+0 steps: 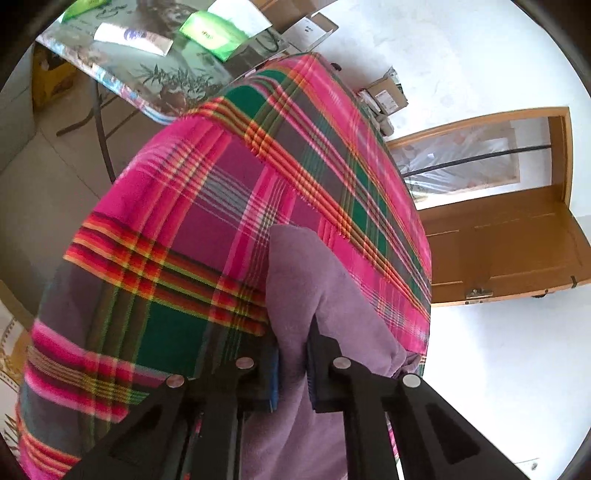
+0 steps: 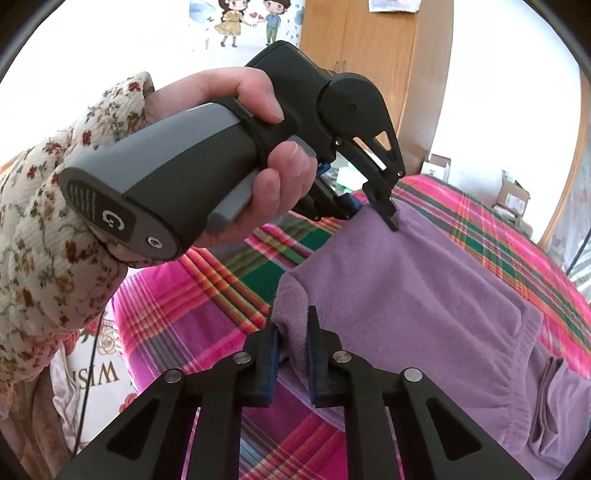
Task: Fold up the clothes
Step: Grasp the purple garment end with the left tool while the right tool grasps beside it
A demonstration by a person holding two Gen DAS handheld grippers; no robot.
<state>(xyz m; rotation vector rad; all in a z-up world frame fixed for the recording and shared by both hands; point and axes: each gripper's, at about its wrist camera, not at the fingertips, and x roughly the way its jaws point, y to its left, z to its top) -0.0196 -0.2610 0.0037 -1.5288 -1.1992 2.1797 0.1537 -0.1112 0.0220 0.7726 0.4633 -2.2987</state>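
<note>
Purple fleece is pinched in both grippers. The right gripper (image 2: 291,354) has its blue-padded jaws drawn narrow on a bunched corner of the purple garment (image 2: 406,295). The left gripper (image 2: 373,212), seen from the right wrist view held in a hand (image 2: 236,122) with a floral sleeve (image 2: 48,236), clamps the farther corner along the same edge; in its own view the left gripper (image 1: 291,354) has a fold of the purple garment (image 1: 314,288) squeezed between narrow jaws. From the held edge the garment slopes down to the right onto a bed covered in a pink, green and orange plaid bedspread (image 2: 207,306), with its ribbed hem (image 2: 524,354) at the lower right. Beside the bed a cloth (image 2: 92,373) shows upside-down letters, roughly "WISN". A cartoon couple sticker (image 2: 251,22) is on the wall beside a wooden wardrobe (image 2: 369,44).
</note>
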